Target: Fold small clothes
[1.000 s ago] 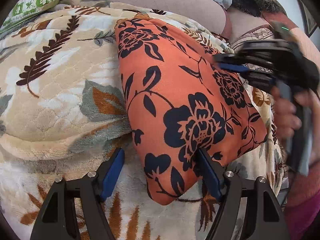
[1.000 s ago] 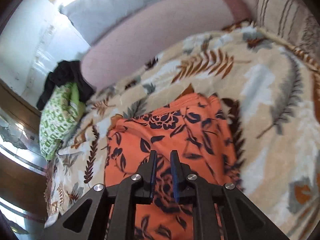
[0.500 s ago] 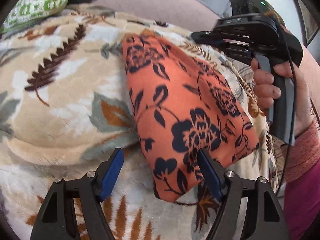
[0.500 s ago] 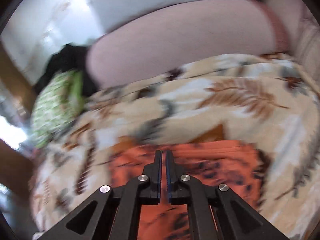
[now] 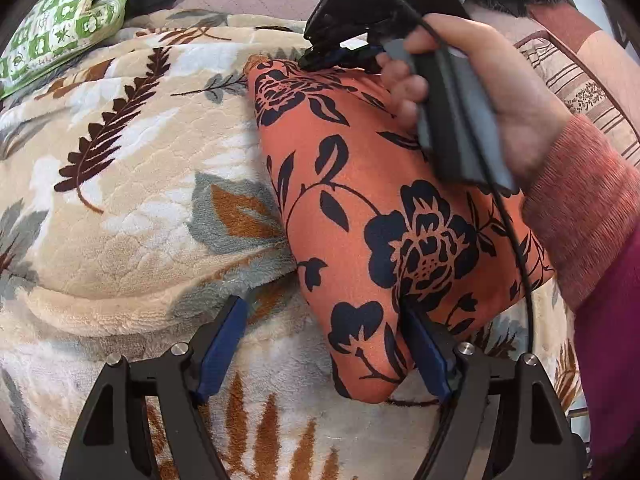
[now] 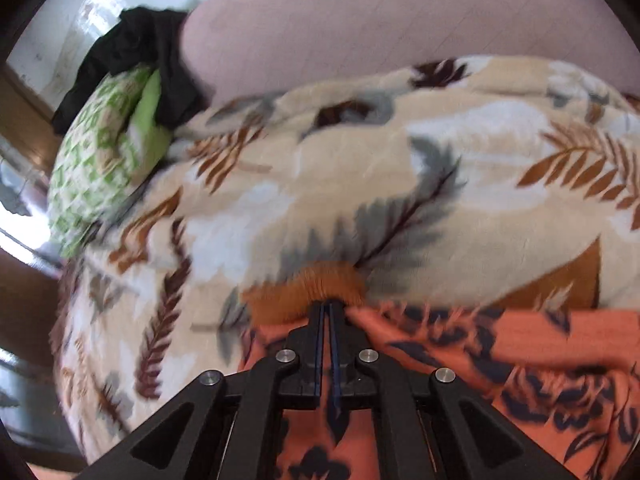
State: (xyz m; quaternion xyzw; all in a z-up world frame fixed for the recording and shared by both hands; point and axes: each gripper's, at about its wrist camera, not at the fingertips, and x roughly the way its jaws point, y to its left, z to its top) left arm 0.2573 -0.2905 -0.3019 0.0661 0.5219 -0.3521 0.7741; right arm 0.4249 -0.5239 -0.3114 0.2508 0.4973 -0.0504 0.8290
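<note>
An orange garment with black flowers (image 5: pixel 360 184) lies folded on a leaf-print blanket (image 5: pixel 132 152). My left gripper (image 5: pixel 320 352) is open, with its jaws astride the garment's near corner. My right gripper (image 5: pixel 340 56) is at the garment's far edge, held by a hand. In the right wrist view my right gripper (image 6: pixel 328 312) is shut, with its tips at the far edge of the garment (image 6: pixel 500 360). I cannot tell whether it pinches cloth there.
A green patterned cushion (image 5: pixel 60 20) and a black cloth (image 6: pixel 136 48) lie at the far left. A pink sofa back (image 6: pixel 400 20) rises behind the blanket. A striped cushion (image 5: pixel 580 92) is at the right.
My right gripper closed from a narrow gap to shut and moved forward across the garment to its far edge. My left gripper stayed open at the near corner.
</note>
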